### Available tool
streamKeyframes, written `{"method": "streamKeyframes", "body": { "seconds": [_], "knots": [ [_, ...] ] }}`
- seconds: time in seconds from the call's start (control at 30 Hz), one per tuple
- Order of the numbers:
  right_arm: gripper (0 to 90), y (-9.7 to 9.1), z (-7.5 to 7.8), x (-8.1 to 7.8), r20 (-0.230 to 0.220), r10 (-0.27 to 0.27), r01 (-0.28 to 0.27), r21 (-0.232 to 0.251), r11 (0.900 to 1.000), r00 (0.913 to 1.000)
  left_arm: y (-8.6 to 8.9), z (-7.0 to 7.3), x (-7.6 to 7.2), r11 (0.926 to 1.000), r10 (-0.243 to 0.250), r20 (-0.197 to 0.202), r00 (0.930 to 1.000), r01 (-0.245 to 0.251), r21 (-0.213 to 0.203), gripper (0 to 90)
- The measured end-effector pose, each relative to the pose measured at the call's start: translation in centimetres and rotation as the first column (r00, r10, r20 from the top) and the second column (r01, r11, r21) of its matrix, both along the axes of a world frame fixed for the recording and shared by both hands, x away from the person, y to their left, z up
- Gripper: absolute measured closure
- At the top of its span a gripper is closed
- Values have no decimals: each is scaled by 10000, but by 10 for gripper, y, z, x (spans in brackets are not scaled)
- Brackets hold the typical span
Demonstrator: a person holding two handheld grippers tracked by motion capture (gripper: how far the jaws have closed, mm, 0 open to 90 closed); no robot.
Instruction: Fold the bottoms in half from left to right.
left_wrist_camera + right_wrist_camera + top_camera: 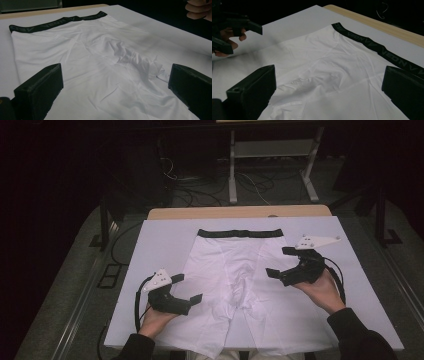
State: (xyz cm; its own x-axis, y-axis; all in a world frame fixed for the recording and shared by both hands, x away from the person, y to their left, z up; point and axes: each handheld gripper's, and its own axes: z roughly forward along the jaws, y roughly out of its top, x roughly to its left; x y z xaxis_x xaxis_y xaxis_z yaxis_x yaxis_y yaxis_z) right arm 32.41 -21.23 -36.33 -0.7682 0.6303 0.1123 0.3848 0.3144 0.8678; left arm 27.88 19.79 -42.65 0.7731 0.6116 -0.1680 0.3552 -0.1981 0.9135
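My high view looks forward and down from above the person's side, taking in the whole surface (150, 270) from some distance. My left gripper view rides low on the left hand-held gripper (185, 290), close over the cloth, facing across the white shorts (95, 62). My right gripper view sits equally low on the right hand-held gripper (276, 261), facing back across them. All three share the shorts' black waistband (372, 47).
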Motion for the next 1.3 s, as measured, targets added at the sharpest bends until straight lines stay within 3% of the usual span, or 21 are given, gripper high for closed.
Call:
{"method": "streamKeyframes", "body": {
  "seconds": [0.57, 1.3],
  "knots": [
    [0, 28, 6, 22, -26, 384, -385, -411, 9984, 9993, 0, 0, 0, 10000, -47, 7, 10000, 47, 0, 0],
    [0, 58, 7, 45, -217, 575, -588, -600, 9965, 9981, -1, 0, 0, 10000, -68, -14, 10000, 68, -31, 0]
  ]
}}
